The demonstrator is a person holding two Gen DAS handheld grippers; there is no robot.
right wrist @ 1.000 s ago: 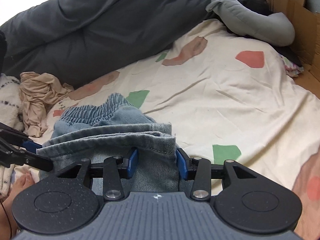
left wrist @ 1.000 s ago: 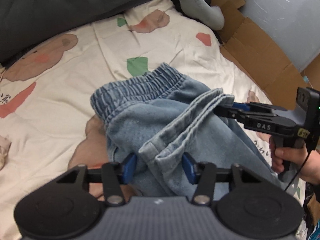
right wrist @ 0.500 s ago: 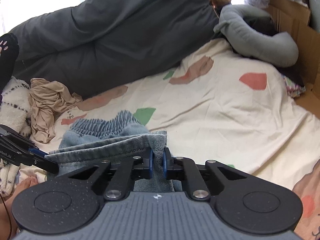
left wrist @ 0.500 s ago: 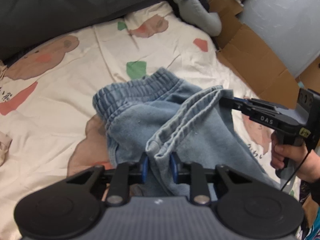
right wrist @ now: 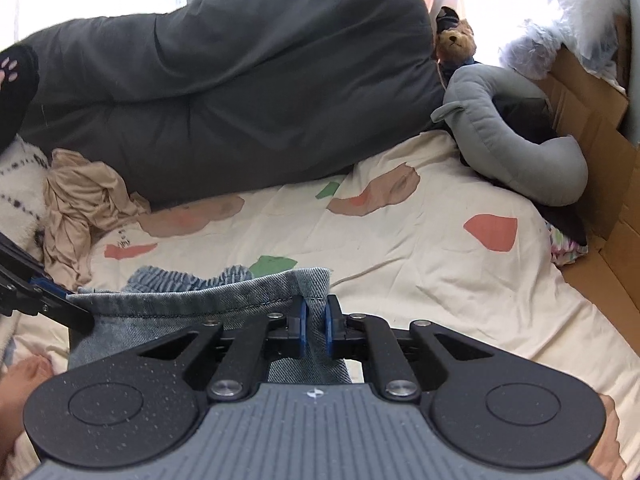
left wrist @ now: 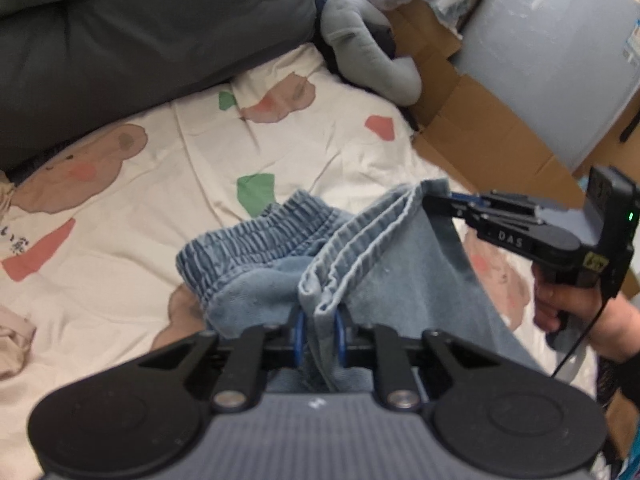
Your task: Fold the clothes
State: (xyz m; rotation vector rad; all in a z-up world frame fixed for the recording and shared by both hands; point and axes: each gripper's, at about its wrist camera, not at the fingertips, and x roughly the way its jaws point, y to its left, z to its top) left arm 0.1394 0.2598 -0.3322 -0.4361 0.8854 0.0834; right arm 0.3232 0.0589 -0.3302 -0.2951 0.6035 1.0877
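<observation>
Currently both claws are clamped on the hem edge of the denim shorts (left wrist: 360, 264): left claw (left wrist: 318, 332) pinches one corner, right claw (right wrist: 314, 324) pinches the other, hem held taut between them above the bed (left wrist: 160, 184). Elastic waistband (left wrist: 256, 236) lies on the sheet, farther from the person. Looks like a mid-fold carry, hem toward waistband. Next move likely needs both claws travelling together, keeping the edge level, then setting the hem flush on the waistband before letting go. Loose beige garment (right wrist: 80, 208) sits well apart.
</observation>
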